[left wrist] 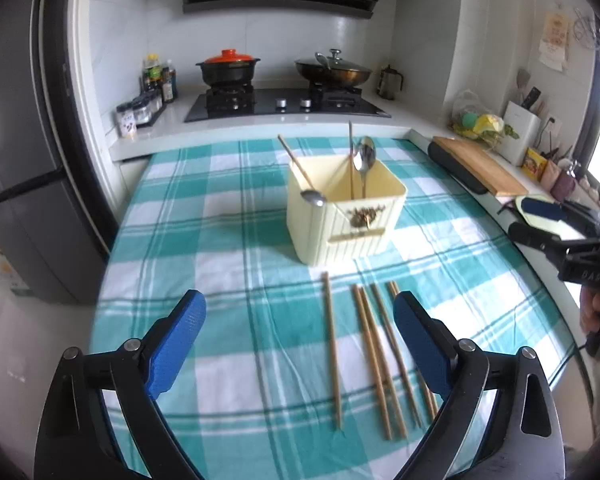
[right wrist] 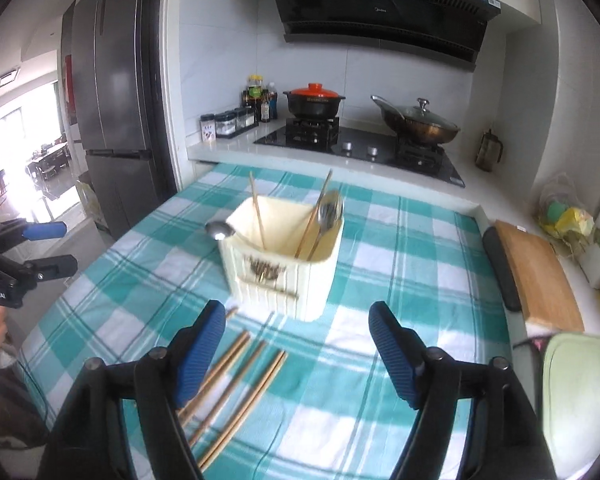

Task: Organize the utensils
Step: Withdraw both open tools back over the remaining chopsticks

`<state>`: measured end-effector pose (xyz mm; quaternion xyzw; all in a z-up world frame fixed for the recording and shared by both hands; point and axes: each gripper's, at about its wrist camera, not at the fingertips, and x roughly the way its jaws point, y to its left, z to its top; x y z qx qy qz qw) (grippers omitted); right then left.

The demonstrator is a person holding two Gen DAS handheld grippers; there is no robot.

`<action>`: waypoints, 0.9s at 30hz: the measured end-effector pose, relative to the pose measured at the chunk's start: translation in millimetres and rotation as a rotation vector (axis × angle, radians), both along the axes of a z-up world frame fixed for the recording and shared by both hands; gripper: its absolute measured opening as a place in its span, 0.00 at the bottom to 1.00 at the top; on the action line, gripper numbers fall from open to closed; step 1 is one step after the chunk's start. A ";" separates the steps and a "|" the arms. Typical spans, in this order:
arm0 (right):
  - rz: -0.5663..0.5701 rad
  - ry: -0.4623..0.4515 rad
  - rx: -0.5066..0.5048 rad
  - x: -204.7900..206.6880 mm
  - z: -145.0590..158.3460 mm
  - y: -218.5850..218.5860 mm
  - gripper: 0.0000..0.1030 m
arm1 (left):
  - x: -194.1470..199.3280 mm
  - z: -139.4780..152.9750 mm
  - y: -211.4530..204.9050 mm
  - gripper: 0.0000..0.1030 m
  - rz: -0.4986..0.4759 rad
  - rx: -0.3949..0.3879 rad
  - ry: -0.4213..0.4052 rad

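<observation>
Ahead of tool: matt ribbed plastic holder (left wrist: 346,220), shiny metal spoons (left wrist: 365,156). Between fingers: wooden chopsticks (left wrist: 374,356) on woven checked cloth (left wrist: 228,264).

Both the left gripper (left wrist: 300,344) and the right gripper (right wrist: 298,354) point forward and slant downward, their blue-padded jaws spread wide with nothing clamped between them, each carried by a hand (left wrist: 598,316).
</observation>
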<state>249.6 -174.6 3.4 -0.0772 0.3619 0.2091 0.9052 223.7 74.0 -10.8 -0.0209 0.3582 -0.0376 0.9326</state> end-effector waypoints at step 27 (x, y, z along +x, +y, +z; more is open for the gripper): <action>-0.235 0.051 -0.093 -122.9 -105.3 -5.7 0.74 | -79.9 -98.0 -82.2 0.93 0.082 -0.013 0.044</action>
